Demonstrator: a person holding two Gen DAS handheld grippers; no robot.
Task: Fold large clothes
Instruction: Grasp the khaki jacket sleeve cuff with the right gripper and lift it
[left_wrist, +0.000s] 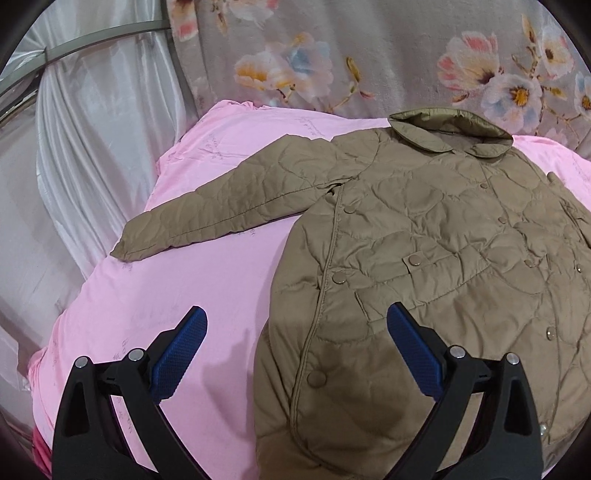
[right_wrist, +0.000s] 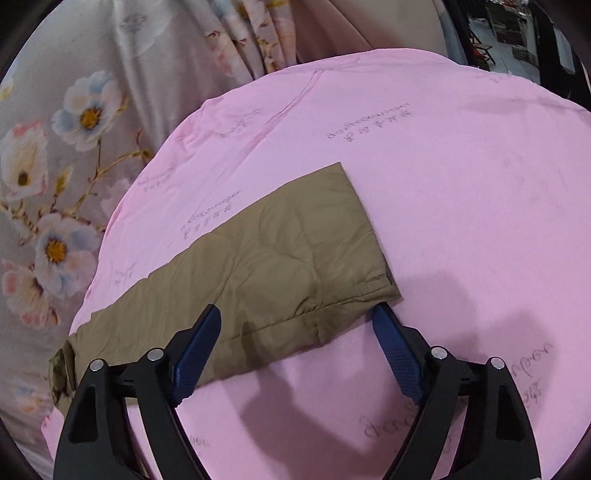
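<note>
- Pink sheet (left_wrist: 207, 288) covers the work surface; floral curtain (left_wrist: 406, 55) behind, white drape (left_wrist: 96, 122) off to my left.
- Left wrist view: khaki quilted jacket (left_wrist: 424, 258) flat, front up, collar at the far edge, one sleeve (left_wrist: 229, 206) out over bare sheet.
- Right wrist view only: the other sleeve (right_wrist: 280, 266), cuff end square, open pink all around it.
- My left gripper (left_wrist: 295, 328) spread wide above the jacket's side edge, holding nothing.
- My right gripper (right_wrist: 295, 328) spread, straddling that sleeve's near edge.
- Jacket hem cut off by the frame; sheet lettering unreadable.
</note>
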